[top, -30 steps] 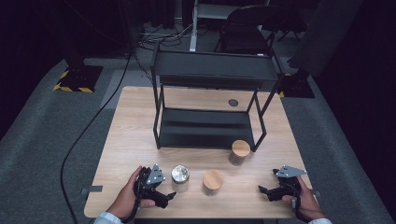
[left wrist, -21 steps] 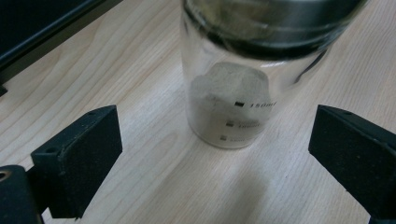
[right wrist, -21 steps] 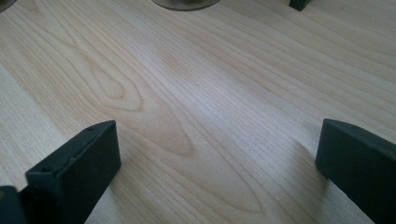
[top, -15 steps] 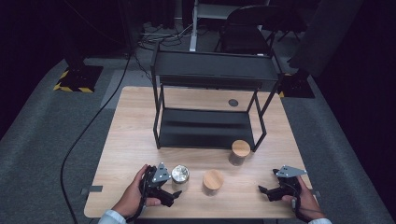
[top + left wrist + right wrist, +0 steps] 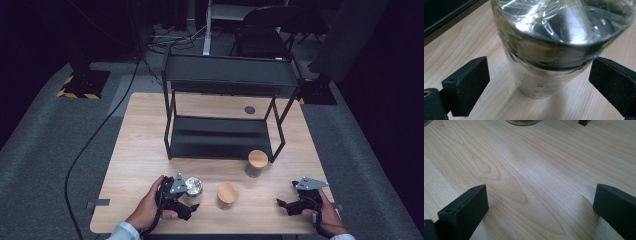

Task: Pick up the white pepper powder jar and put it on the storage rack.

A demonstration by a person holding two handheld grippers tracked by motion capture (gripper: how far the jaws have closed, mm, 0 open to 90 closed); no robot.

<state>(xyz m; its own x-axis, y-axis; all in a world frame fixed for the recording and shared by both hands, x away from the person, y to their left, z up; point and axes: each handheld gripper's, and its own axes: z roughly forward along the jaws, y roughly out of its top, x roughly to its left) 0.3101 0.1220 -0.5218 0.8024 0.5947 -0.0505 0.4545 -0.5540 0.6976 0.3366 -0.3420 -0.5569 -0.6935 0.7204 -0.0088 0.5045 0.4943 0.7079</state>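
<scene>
A small jar with a shiny clear lid (image 5: 193, 186) stands near the table's front left. My left gripper (image 5: 189, 199) is open around it. In the left gripper view the jar (image 5: 549, 50) stands close between the two black pads (image 5: 466, 85), with a gap on each side. Two jars with wooden lids stand to its right, one near the front (image 5: 228, 193) and one by the rack's right leg (image 5: 257, 162). My right gripper (image 5: 287, 196) is held open low over bare wood at the front right; nothing lies between its fingers (image 5: 464, 212).
A black two-level metal rack (image 5: 225, 80) stands at the back middle of the wooden table (image 5: 140, 150). A dark round spot (image 5: 249, 109) marks the tabletop behind it. The base of a jar (image 5: 522, 122) shows at the top of the right gripper view.
My left gripper has slid right and closer, so its jaws now flank the shiny-lidded jar. The right gripper has stayed put.
</scene>
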